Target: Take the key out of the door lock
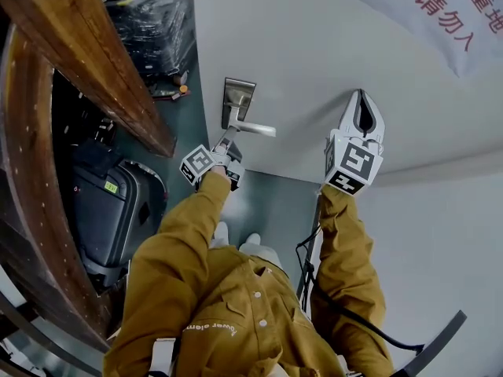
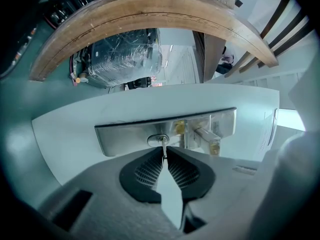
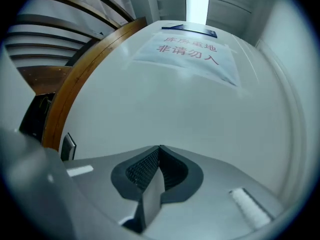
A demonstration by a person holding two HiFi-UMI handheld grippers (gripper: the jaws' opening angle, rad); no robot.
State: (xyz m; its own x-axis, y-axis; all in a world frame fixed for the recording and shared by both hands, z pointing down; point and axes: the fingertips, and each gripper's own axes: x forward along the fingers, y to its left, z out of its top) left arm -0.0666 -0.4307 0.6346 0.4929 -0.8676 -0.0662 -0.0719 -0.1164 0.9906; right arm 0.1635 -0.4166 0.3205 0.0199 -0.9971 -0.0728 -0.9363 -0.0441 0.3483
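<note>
A silver lock plate (image 2: 125, 134) with a lever handle (image 2: 206, 136) is fixed to the white door (image 1: 314, 53). A thin metal key (image 2: 163, 148) sticks out of the keyhole (image 2: 158, 140). My left gripper (image 2: 163, 153) is shut on the key's outer end, its ribbed pads (image 2: 145, 170) pressed together around it. In the head view this gripper (image 1: 227, 146) sits just below the plate (image 1: 238, 95) and lever (image 1: 258, 129), hiding the key. My right gripper (image 1: 361, 107) is shut and empty, tips close to the door, to the right of the handle. In its own view the right gripper (image 3: 159, 149) faces only bare door (image 3: 175, 109).
A paper sign with red print (image 1: 448, 10) hangs on the door at upper right. A curved wooden rail (image 1: 102, 61) runs at the left, with a black suitcase (image 1: 110, 210) beneath it. A plastic-wrapped stack (image 2: 125, 59) stands beyond. A black cable (image 1: 369, 324) trails along the right sleeve.
</note>
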